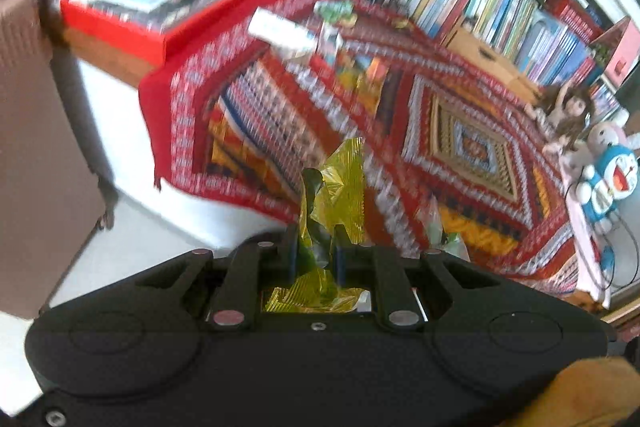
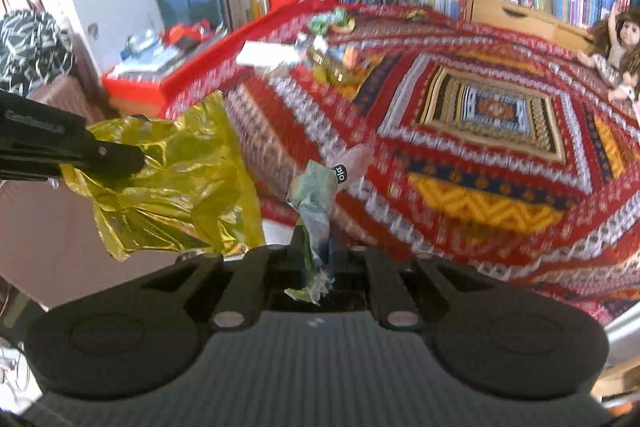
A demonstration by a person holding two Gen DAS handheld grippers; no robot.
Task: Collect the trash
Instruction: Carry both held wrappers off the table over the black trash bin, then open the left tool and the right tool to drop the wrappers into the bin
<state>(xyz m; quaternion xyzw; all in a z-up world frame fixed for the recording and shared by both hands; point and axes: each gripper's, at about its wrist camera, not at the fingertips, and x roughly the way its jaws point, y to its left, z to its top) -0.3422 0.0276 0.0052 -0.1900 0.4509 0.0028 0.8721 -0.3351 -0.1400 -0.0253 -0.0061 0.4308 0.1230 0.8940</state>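
The thin yellow wrapper (image 1: 336,195) is being pinched in the left gripper (image 1: 316,251), low centre of its frame; slippage is being risked by so slight a bite. A crumpled green wrapper (image 2: 316,203) is being clamped by the right gripper (image 2: 314,259). Both grippers are being angled downward over the patterned cloth (image 2: 480,155).

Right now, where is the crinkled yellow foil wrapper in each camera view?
Left wrist view: crinkled yellow foil wrapper at lower centre, clamped in the left gripper.
Right wrist view: same wrapper at middle left, held by the black gripper entering from the left.
Shared landmark: red patterned cloth.
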